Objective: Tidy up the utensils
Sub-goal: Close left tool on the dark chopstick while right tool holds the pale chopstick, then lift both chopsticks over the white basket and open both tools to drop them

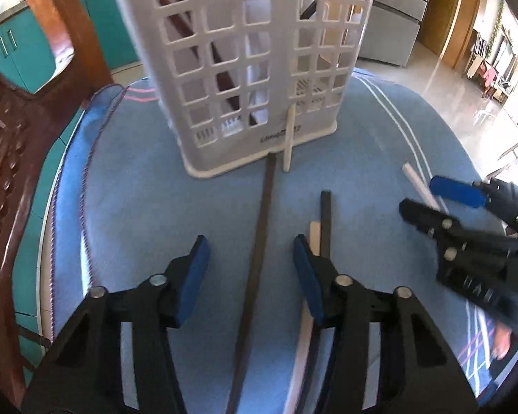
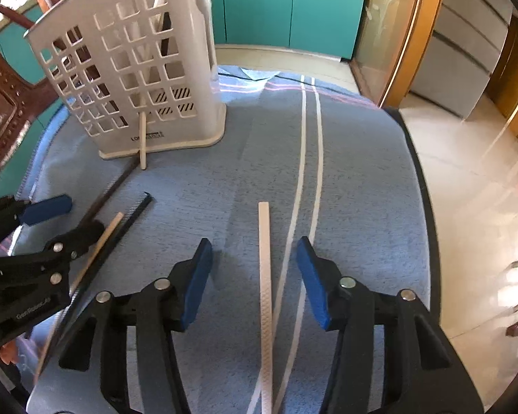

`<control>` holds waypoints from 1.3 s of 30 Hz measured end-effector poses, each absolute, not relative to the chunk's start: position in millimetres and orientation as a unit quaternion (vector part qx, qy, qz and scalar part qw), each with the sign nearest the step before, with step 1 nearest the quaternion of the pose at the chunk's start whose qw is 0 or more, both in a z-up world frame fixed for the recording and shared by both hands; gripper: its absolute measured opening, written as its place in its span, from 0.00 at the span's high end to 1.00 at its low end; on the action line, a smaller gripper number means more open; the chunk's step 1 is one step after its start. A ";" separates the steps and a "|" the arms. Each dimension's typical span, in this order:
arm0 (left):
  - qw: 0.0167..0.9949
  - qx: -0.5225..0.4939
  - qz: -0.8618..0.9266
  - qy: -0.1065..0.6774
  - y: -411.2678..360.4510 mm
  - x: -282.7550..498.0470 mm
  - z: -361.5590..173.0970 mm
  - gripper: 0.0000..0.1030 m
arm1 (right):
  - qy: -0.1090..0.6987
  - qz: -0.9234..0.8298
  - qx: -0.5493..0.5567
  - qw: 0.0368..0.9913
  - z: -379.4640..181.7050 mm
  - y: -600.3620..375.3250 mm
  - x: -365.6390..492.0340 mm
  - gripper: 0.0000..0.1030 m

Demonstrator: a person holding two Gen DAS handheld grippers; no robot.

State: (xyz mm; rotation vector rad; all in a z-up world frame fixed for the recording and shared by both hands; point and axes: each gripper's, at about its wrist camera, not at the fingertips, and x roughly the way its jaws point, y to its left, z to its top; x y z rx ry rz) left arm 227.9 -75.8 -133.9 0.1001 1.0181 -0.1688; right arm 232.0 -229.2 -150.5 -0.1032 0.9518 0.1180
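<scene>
A white slotted utensil basket (image 1: 245, 69) stands on a blue cloth (image 1: 138, 189), with utensils inside. My left gripper (image 1: 252, 276) is open and straddles a dark brown chopstick (image 1: 259, 258) lying on the cloth. A black chopstick (image 1: 325, 220) and a pale wooden one (image 1: 315, 234) lie by its right finger. A pale stick (image 1: 288, 138) leans on the basket front. My right gripper (image 2: 255, 272) is open over a white chopstick (image 2: 265, 276). The basket (image 2: 131, 69) is at far left in the right wrist view. The left gripper (image 2: 62, 220) shows at left there.
A brown wooden chair (image 1: 24, 138) stands at the left of the table. Teal cabinets (image 2: 286, 3) are behind the table. The table's right edge (image 2: 421, 179) drops to a shiny tiled floor (image 2: 473, 179).
</scene>
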 end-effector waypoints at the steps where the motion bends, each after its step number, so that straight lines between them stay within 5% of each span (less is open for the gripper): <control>1: 0.869 0.046 -0.082 0.487 -79.0 229.6 -133.9 0.62 | 0.457 0.059 -0.050 0.886 -150.4 -228.5 232.4 0.55; 4: 0.869 0.044 -0.083 0.485 -87.5 233.0 -133.1 0.72 | 0.456 0.067 -0.052 0.886 -150.4 -226.4 232.1 0.66; 11: 0.870 0.041 -0.082 0.485 -103.1 246.7 -132.4 0.77 | 0.459 0.084 -0.047 0.883 -149.4 -225.8 228.4 0.88; 13: 0.870 0.042 -0.080 0.484 -99.8 246.6 -131.7 0.89 | 0.459 0.087 -0.044 0.883 -148.9 -225.8 227.2 0.93; 22: 0.894 0.013 -0.081 0.440 -74.2 229.4 -97.0 0.93 | 0.406 0.136 -0.005 0.904 -112.5 -233.5 210.5 0.94; 39: 0.983 -0.126 -0.092 0.095 0.7 141.3 142.6 0.94 | 0.171 0.241 0.104 0.950 91.8 -278.7 162.8 0.94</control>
